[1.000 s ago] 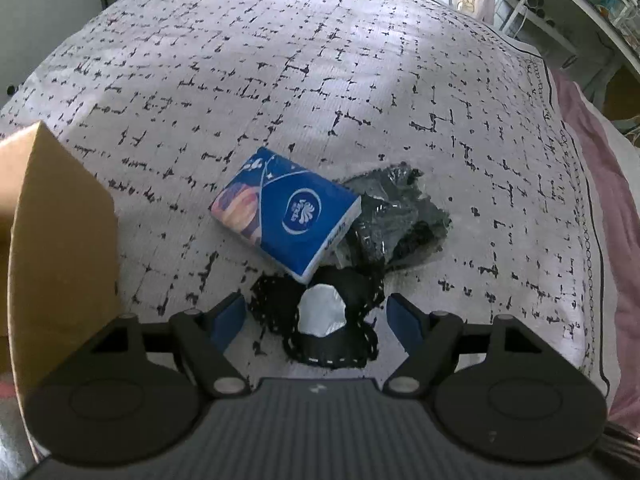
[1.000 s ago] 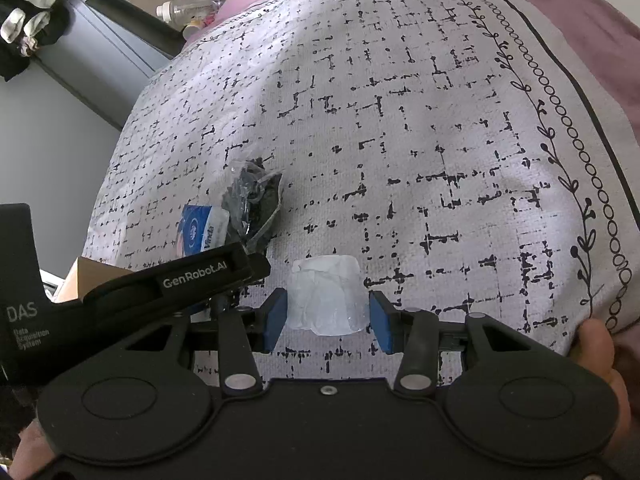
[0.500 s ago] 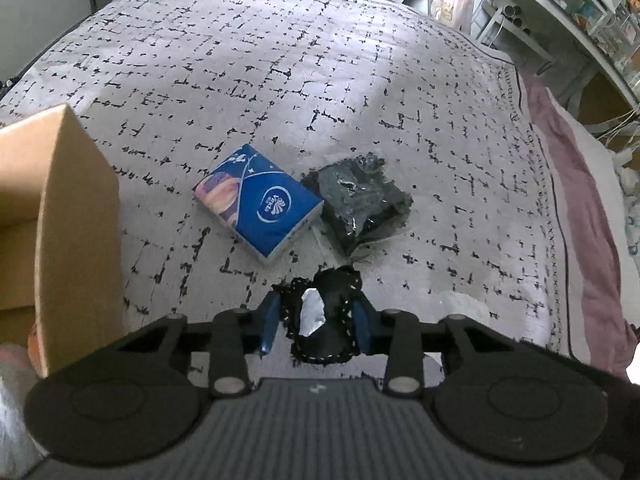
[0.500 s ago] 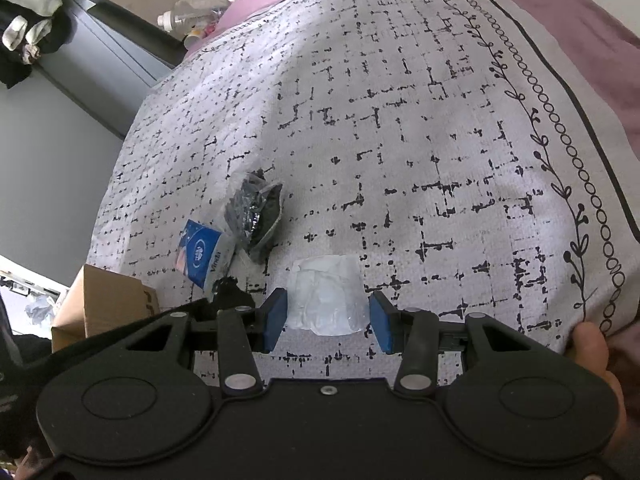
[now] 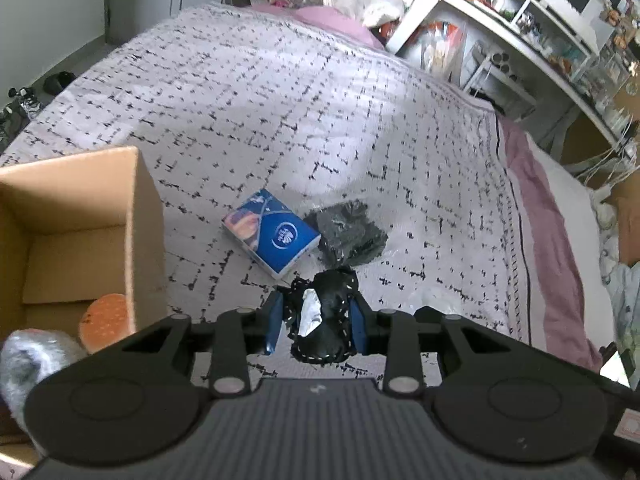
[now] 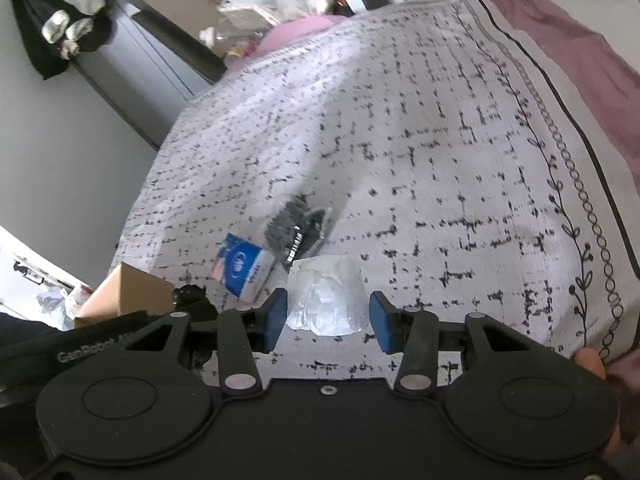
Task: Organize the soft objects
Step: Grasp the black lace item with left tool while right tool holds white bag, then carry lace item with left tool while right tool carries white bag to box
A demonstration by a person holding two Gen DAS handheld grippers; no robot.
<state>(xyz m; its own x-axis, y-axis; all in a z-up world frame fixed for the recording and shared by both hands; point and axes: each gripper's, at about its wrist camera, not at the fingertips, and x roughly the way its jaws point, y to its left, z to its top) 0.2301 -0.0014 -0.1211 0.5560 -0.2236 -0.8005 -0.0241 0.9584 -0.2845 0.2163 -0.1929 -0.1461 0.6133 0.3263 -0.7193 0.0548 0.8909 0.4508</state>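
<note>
My left gripper [image 5: 318, 316] is shut on a black soft item with a white patch [image 5: 324, 320] and holds it above the bed. A blue tissue pack [image 5: 272, 236] and a dark bagged bundle [image 5: 346, 236] lie on the bedspread beyond it. An open cardboard box [image 5: 80, 232] stands at the left, with an orange item [image 5: 106, 320] and a grey fuzzy item [image 5: 32, 356] inside. My right gripper [image 6: 326, 318] is open, its pads on either side of a clear crinkled bag [image 6: 326, 294] on the bed. The tissue pack [image 6: 244, 266] and dark bundle [image 6: 298, 224] show beyond.
The patterned bedspread [image 5: 280, 100] stretches far back. White shelves with clutter [image 5: 520, 20] stand at the right in the left wrist view. A grey cabinet [image 6: 160, 52] and hanging clothes [image 6: 60, 12] are behind the bed in the right wrist view.
My left gripper closed on the black item and lifted it up and back, bringing the box's inside into view. My right gripper rose a little around the clear bag.
</note>
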